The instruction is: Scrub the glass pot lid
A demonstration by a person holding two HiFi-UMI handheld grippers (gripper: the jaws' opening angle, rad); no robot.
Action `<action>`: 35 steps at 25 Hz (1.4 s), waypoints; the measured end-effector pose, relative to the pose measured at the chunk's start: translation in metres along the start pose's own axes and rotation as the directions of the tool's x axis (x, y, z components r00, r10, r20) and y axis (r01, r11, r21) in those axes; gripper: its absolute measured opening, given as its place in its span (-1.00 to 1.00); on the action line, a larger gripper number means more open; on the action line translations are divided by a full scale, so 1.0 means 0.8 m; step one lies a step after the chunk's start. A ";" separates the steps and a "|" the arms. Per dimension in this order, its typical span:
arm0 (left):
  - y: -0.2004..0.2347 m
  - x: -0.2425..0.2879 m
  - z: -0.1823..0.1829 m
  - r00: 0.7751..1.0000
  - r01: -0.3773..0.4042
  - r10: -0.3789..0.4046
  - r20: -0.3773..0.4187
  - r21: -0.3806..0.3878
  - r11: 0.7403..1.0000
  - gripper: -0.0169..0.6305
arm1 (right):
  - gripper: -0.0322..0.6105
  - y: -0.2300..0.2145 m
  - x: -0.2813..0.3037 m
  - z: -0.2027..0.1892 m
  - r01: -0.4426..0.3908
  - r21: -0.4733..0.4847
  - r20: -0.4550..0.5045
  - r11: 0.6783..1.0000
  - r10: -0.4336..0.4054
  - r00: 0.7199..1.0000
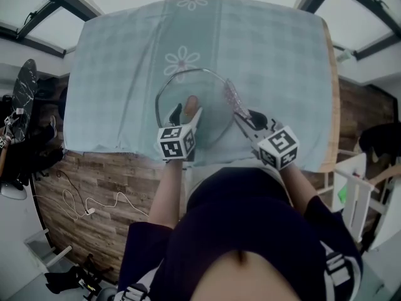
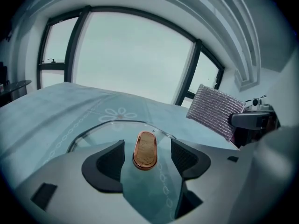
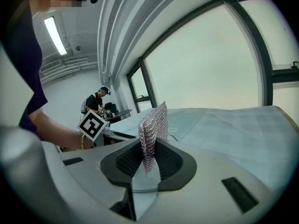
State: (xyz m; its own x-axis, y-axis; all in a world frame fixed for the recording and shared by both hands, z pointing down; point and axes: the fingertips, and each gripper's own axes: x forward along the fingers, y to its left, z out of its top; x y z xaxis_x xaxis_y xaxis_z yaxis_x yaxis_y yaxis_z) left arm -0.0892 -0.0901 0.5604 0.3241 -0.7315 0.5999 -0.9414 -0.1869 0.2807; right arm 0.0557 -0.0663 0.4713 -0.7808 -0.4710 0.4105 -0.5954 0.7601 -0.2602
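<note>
Straddling the knob [image 2: 145, 150] at the middle of the glass pot lid [image 1: 210, 115], the left hand-held gripper [image 1: 186, 114] has its jaws apart, one on each side of the knob with a gap on both, so it grips nothing; the lid itself lies flat on the tablecloth [image 1: 263, 55] of the counter [image 1: 330, 93], at the near edge.

Glass of this kind should be stiff, smooth and breakable, probably slippery under a pad and fairly heavy for its thickness; the knob looks the safest hold, since pressing down there would pin the lid while the dome is rubbed; the thin rim offers little to pinch.

Just right of the lid, the right hand-held gripper [image 1: 245, 118] is clamped on a silvery mesh scrubbing pad [image 3: 153, 127], which stands up edge-on from the jaws and looks soft and light.

Only the head view gives the lid's full circle and the pad over its right rim; only the left gripper view shows the gaps beside the knob; the right gripper view confirms the pinch but hardly shows the glass.
</note>
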 end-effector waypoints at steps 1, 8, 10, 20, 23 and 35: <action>-0.003 -0.008 0.004 1.000 0.001 -0.001 0.024 -0.006 1.000 -0.04 | -0.65 0.002 0.001 0.002 -0.004 -0.002 0.000 1.000 0.004 1.000; -0.024 -0.063 0.040 0.985 0.012 -0.003 0.173 -0.048 0.999 -0.07 | -0.65 0.016 0.010 0.011 -0.033 0.000 0.007 0.999 0.033 0.999; -0.029 -0.078 0.046 0.979 -0.021 0.027 0.201 -0.030 0.999 -0.51 | -0.65 0.018 0.010 0.014 -0.039 0.010 0.024 0.999 0.038 0.999; -0.066 -0.095 0.056 0.972 0.032 -0.015 0.236 -0.071 0.997 -0.95 | -0.65 0.033 -0.003 0.031 -0.009 0.011 0.057 1.000 0.008 0.998; -0.084 -0.098 0.063 0.970 0.076 -0.065 0.236 -0.039 0.996 -0.95 | -0.65 0.044 -0.010 0.026 0.004 -0.004 0.058 1.000 -0.004 0.998; -0.106 -0.137 0.045 0.965 0.171 -0.182 0.189 0.073 0.983 -0.95 | -0.65 0.101 -0.014 0.019 0.068 0.006 0.087 0.998 -0.068 0.994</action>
State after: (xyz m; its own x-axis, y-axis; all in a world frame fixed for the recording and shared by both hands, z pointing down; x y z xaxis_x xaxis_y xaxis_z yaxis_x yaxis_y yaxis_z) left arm -0.0484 -0.0176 0.4438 0.4664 -0.7960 0.3859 -0.8764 -0.3564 0.3239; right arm 0.0135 -0.0062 0.4319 -0.7519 -0.5592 0.3494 -0.6483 0.7235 -0.2373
